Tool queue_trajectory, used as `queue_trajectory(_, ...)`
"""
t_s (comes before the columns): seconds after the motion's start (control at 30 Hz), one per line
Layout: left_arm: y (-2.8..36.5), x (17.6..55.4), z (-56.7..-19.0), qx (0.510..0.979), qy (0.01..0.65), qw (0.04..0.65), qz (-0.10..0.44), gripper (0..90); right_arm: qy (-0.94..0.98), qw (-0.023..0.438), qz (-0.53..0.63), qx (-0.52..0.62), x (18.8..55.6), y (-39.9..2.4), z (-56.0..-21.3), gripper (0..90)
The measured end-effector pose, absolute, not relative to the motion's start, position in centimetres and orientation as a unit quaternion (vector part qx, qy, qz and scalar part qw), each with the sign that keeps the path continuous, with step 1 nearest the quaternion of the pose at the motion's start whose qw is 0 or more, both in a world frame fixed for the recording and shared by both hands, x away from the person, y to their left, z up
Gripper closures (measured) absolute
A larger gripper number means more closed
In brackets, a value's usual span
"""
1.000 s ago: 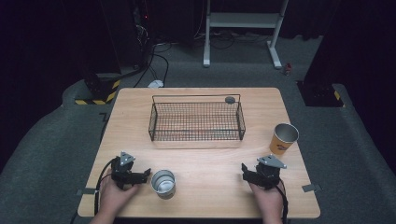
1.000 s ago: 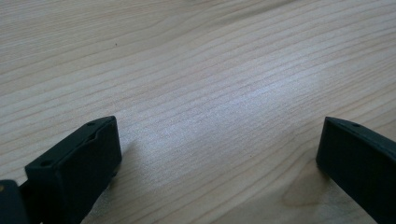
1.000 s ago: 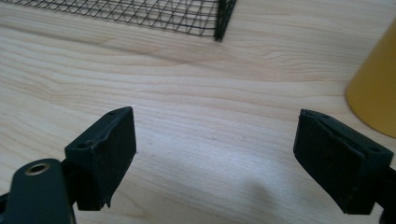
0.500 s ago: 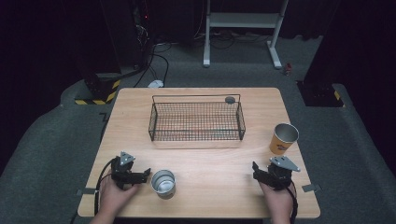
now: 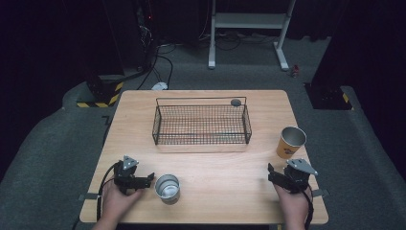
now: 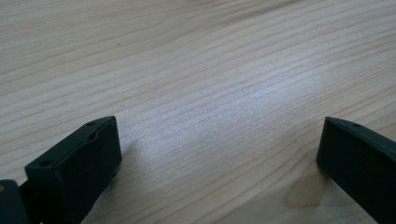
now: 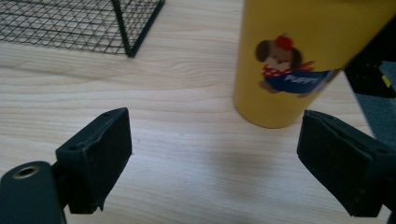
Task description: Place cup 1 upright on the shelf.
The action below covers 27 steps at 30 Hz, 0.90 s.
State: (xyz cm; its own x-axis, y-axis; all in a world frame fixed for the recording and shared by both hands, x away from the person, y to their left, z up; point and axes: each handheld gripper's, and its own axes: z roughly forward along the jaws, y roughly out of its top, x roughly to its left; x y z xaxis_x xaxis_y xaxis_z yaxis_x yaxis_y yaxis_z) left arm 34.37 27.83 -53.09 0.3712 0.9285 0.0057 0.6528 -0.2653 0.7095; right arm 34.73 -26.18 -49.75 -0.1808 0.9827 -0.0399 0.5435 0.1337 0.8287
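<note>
From the high view, a wooden table (image 5: 215, 191) is seen with a wire basket (image 5: 201, 123) set near its far side. A small grey round thing (image 5: 235, 102) is seen at the basket's far right corner. A yellow paper cup (image 5: 290, 142) is stood upright near the right edge of the table. The right gripper (image 5: 273, 175) is held low over the table, just in front of that cup and a little apart from it. A silver tin cup (image 5: 167, 188) is placed near the front of the table. The left gripper (image 5: 149, 178) is held just beside the tin cup, on its left. How wide the jaws are cannot be told from this view.

In the left gripper view, the two black jaws are spread wide apart. Nothing is held between them. Bare table wood (image 6: 210, 93) is seen in the gap and beyond it.

In the right gripper view, the jaws are also spread wide, and nothing is gripped. The yellow paper cup (image 7: 299, 60) is seen just ahead of the jaws, toward the right one, not touched by either. A cartoon puppy is printed on its side. A corner of the wire basket (image 7: 93, 23) is seen farther off at the upper left.
</note>
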Motion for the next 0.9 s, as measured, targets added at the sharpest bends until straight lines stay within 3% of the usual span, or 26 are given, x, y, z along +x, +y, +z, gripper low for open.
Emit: queue_trajectory(0.9, 27.8, 34.4, -53.1, 0.764, 0.518, 0.317, 0.219, 0.2, 0.659, 0.343, 0.348, 0.572, 37.2, -29.3, -49.4, 9.8)
